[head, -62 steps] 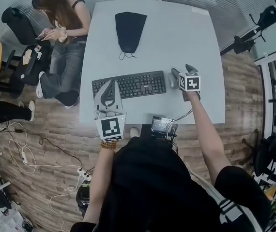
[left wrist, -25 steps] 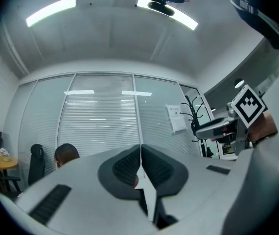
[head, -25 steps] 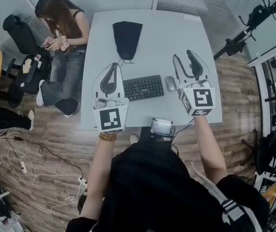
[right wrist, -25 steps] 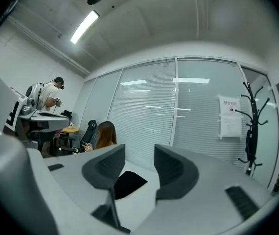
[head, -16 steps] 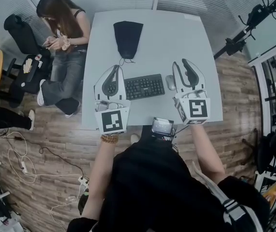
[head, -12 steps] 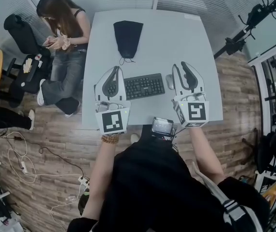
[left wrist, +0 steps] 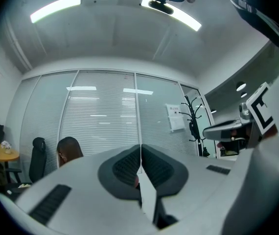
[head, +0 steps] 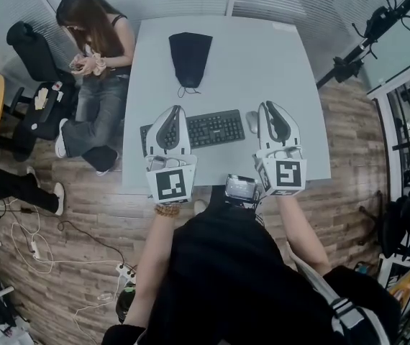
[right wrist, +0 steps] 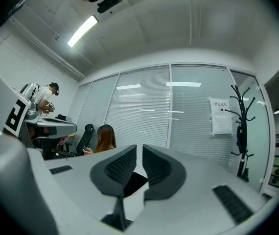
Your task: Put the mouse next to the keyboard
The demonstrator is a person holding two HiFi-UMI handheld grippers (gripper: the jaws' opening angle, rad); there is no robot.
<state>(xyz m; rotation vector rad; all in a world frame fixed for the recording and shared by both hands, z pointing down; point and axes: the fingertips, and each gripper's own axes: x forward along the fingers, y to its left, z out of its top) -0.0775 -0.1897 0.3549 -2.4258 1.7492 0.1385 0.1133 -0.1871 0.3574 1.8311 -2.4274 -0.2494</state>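
Apparently the placing is finished: the right claw (right wrist: pixel 138 150), empty, has just been closing to a thin gap, the left claw (left wrist: pixel 140 150) is pressed together on nothing, and the mouse (head: pixel 252 121) lies just beside the keyboard (head: pixel 216 128) near the desk's (head: pixel 262 56) front edge, so only drawing both back seems needed.

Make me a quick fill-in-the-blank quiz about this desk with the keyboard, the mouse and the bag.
1. The mouse lies just to the ___ of the keyboard.
2. The bag beyond the keyboard is ___ in colour.
3. The jaws of the left gripper are ___, with nothing between them.
4. The keyboard, mouse and bag all lie on a white ___.

Missing words: right; black; shut; table
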